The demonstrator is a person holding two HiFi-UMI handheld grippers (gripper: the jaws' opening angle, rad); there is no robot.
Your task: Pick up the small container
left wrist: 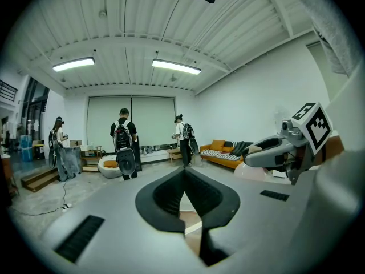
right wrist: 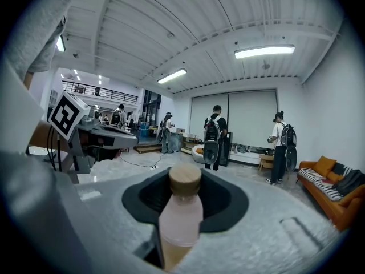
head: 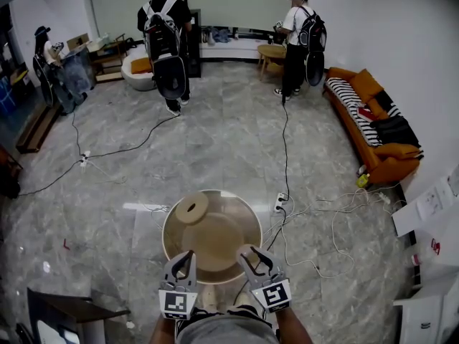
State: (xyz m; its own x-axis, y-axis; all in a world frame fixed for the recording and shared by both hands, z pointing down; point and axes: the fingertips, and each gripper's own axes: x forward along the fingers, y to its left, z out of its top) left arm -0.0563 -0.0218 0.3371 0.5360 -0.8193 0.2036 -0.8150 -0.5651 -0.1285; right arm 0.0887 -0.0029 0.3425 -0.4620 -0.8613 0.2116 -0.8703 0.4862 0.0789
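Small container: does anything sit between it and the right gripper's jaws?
Nothing visible does. The small container stands between the jaws of the right gripper, which grip its lower body. The left gripper is shut, empty.

A small container (right wrist: 181, 218), shaped like a little bottle, stands nearly upright between the two jaws of the right gripper (right wrist: 185, 210), which close against its lower body. Its body is smooth and pale pink, turning tan near the bottom, with rounded shoulders narrowing to a short neck. A round, light wooden-looking cap closes the top. In the right gripper view it fills the centre and reaches down to 6 o'clock, cap end leaning slightly toward 1 o'clock. Its base is hidden between the jaws.
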